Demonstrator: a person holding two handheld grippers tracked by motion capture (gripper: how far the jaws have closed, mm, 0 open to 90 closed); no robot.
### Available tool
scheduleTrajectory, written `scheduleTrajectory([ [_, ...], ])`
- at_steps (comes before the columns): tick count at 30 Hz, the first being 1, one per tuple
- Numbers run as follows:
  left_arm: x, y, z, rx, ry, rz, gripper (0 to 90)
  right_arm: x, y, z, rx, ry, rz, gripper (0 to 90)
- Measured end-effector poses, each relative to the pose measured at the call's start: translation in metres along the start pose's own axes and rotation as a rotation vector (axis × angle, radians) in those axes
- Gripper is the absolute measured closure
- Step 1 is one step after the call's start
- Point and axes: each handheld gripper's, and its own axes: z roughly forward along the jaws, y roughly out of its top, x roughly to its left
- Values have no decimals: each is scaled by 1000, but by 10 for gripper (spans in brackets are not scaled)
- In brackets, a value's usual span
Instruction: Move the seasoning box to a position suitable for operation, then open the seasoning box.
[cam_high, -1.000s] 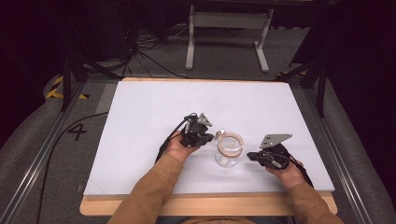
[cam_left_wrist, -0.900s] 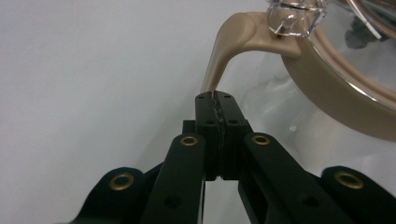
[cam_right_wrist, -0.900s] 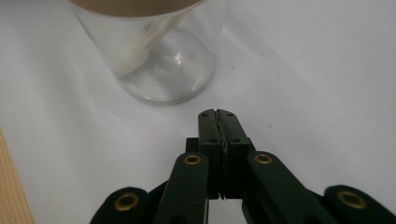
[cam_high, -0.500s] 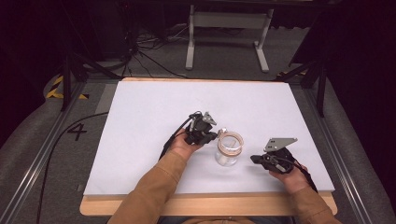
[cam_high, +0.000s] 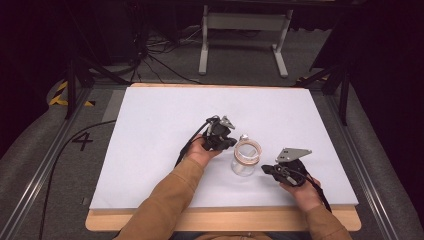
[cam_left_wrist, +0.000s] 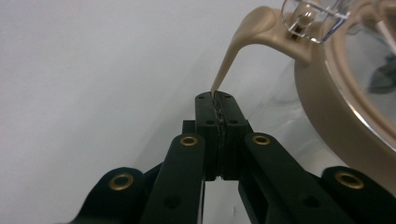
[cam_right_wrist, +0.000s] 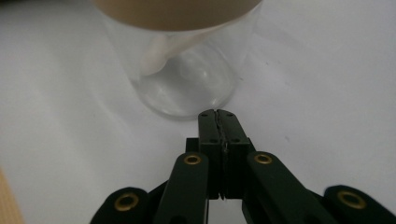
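I see small clear glass jar with tan plastic lid (cam_high: 244, 159) upright on white matte surface (cam_high: 150, 130), between my two claws. Left claw (cam_left_wrist: 217, 95) clenched on tip of thin beige latch tab (cam_left_wrist: 233, 51) curving off lid rim. Right claw (cam_right_wrist: 217, 113) clenched, empty, tips just short of jar base. I judge jar light, rigid, slick, breakable, likely to slide or tip if tab pulled hard. Tab bendy; better hold is lid band or glass wall, braced from right.
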Motion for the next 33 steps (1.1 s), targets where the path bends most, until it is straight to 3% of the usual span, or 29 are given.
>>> scheduleTrajectory([
  [4,2,-4,-14,-17,19,-12,891,2,6,12,21,18,-6,896],
  [6,4,-6,-19,-29,21,-26,890,4,8,13,33,-2,-30,896],
  [9,8,-8,-28,-34,22,-45,889,5,11,15,20,31,-24,896],
  [14,8,-10,-36,-62,18,-59,887,13,17,21,31,54,-78,895],
  [17,10,-7,-43,-84,-15,-74,887,9,15,18,25,45,-68,895],
  [21,14,3,-51,-113,-108,-121,895,-1,12,6,-7,47,-18,895],
  [24,11,10,-55,-139,-126,-109,896,-3,11,3,-26,59,-5,895],
  [27,5,18,-56,-147,-136,-54,896,1,12,2,-33,81,-5,894],
  [30,-1,22,-53,-219,-157,-34,898,7,14,4,-36,107,-24,894],
  [33,-7,30,-47,-268,-137,-19,899,16,15,5,-47,131,-54,893],
])
